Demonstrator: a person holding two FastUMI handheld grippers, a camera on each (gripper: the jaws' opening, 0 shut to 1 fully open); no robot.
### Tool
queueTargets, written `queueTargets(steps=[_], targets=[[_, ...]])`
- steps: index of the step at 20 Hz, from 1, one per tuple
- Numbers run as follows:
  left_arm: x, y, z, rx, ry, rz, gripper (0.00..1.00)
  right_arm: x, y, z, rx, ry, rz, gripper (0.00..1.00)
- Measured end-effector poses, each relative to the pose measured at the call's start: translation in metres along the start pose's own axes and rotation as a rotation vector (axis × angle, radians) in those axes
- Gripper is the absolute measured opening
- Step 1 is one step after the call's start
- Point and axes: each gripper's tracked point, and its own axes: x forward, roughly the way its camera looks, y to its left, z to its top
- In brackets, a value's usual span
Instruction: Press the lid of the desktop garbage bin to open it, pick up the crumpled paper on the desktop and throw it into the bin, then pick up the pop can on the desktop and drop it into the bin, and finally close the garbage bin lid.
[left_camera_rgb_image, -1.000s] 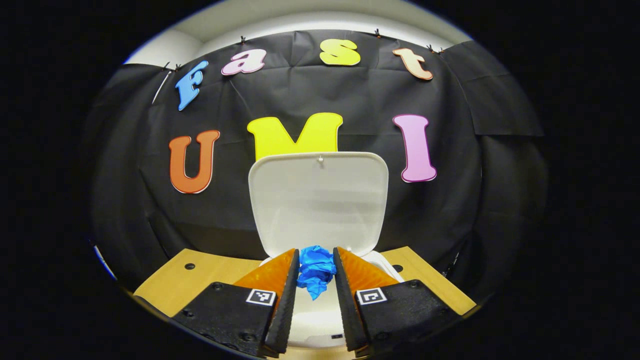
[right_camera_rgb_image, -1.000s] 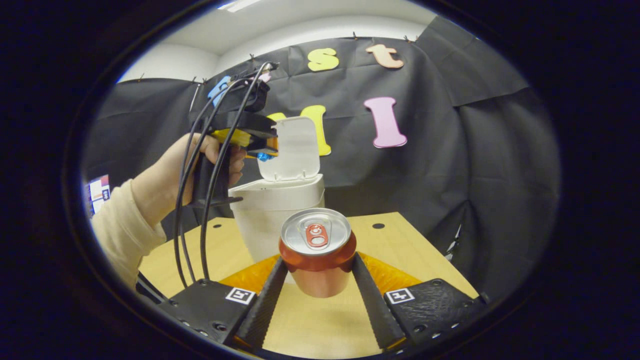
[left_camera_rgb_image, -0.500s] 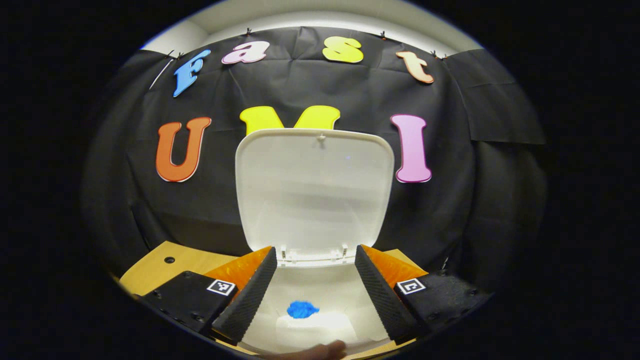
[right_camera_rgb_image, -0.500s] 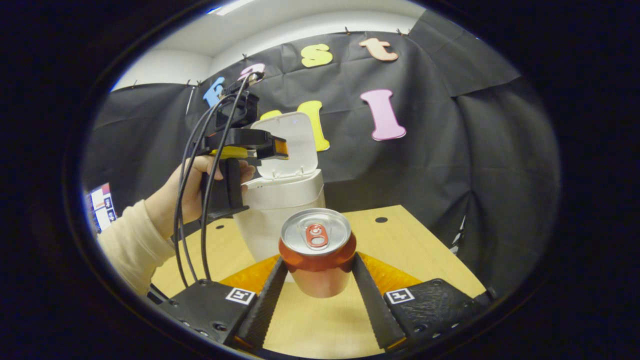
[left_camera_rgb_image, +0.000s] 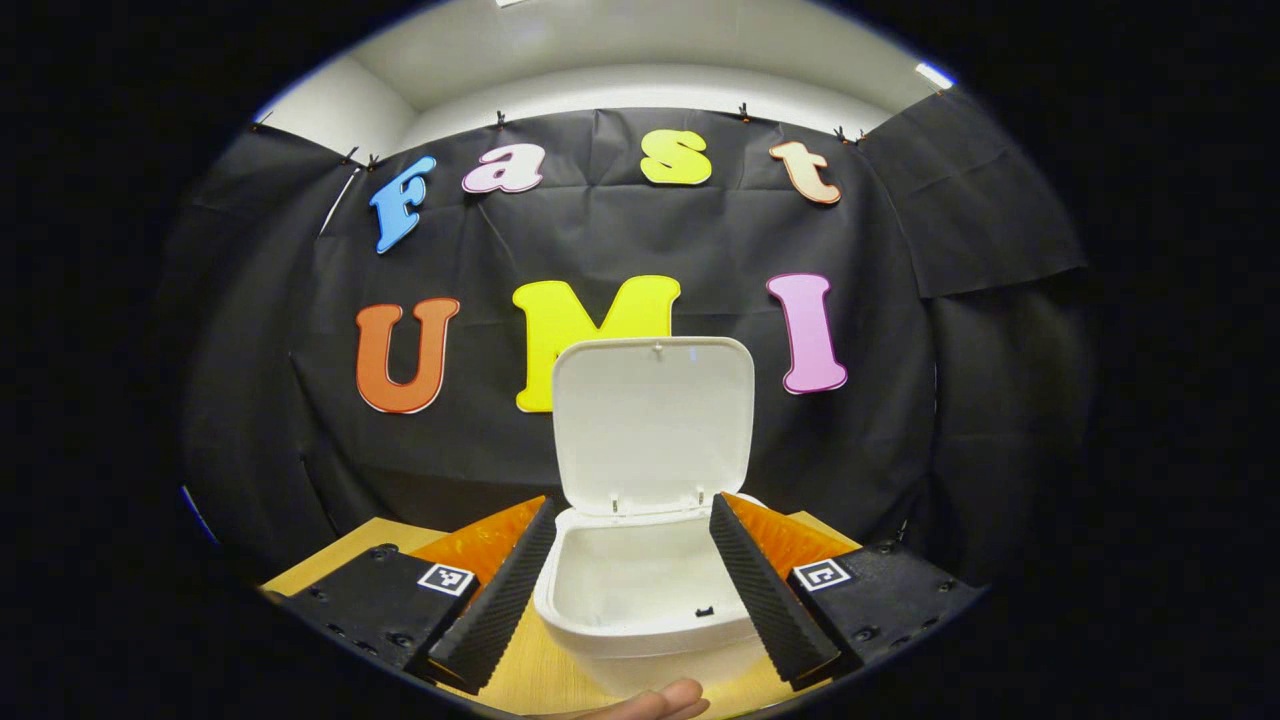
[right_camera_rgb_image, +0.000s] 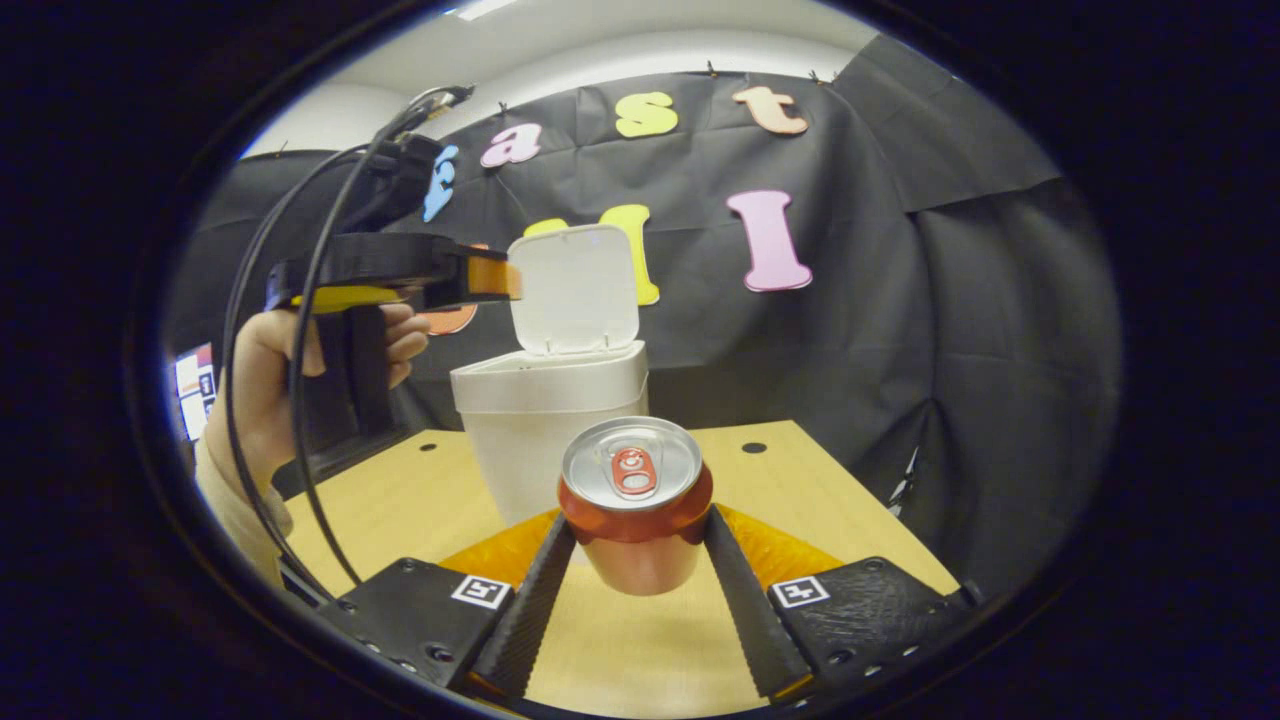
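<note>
At left, left gripper (left_camera_rgb_image: 620, 590) fingers spread, empty, level with open bin (left_camera_rgb_image: 640, 610) mouth; lid (left_camera_rgb_image: 653, 425) upright. Crumpled paper hidden, presumably inside bin. Change: paper released half second ago, gripper since drawn back. At right, right gripper (right_camera_rgb_image: 637, 560) clamped on pop can (right_camera_rgb_image: 636, 505), bin behind it. Risk: can clips bin rim or lid, tipping light bin; left gripper (right_camera_rgb_image: 480, 278) beside lid blocks path.
</note>
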Motion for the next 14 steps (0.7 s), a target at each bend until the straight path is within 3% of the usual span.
queueTargets(steps=[1,2,4,8,14], targets=[[-0.014,0.006,0.001,0.003,-0.012,-0.003,0.95,-0.001,0.004,-0.001,-0.002,-0.001,0.006,0.8],[-0.029,0.014,0.004,0.012,-0.047,0.015,1.0,-0.001,0.008,-0.002,-0.002,-0.001,0.012,0.79],[-0.055,0.031,0.011,0.043,-0.106,0.055,0.99,-0.003,0.014,-0.004,0.001,0.005,0.029,0.79],[-0.103,0.059,-0.015,0.063,-0.068,0.149,1.0,-0.006,0.024,-0.006,-0.008,0.004,0.049,0.8],[-0.142,0.078,-0.057,-0.054,-0.046,0.127,0.99,-0.007,0.025,-0.013,-0.032,0.009,0.023,0.8]])
